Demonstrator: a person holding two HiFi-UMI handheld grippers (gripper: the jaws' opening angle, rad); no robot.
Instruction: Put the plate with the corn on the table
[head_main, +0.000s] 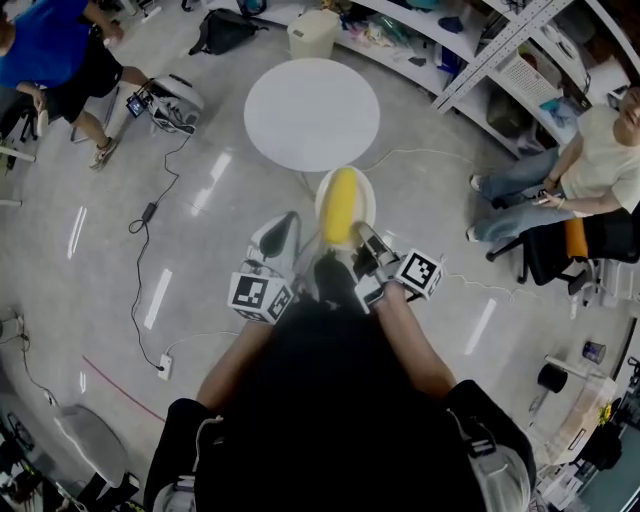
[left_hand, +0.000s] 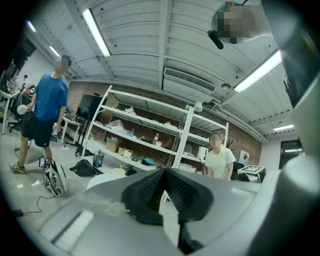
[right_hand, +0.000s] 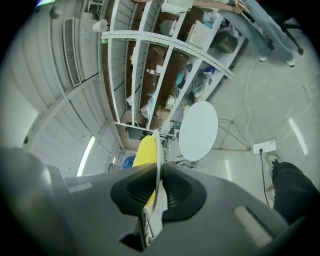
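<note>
I log R gripper fingers pinching the thin rim of the round white plate. Smooth yellow corn lies on it, above the floor and short of the round white counter. L gripper fingers are pressed together, empty.

Corn is lying on the plate, plate's between me and the table, shelves behind the table, left gripper just left of the plate.

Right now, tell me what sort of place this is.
Probably a lab or workshop with storage. Tall white metal shelving loaded with boxes and bins stands against a brick wall, and cables trail loose over a polished grey floor.
</note>
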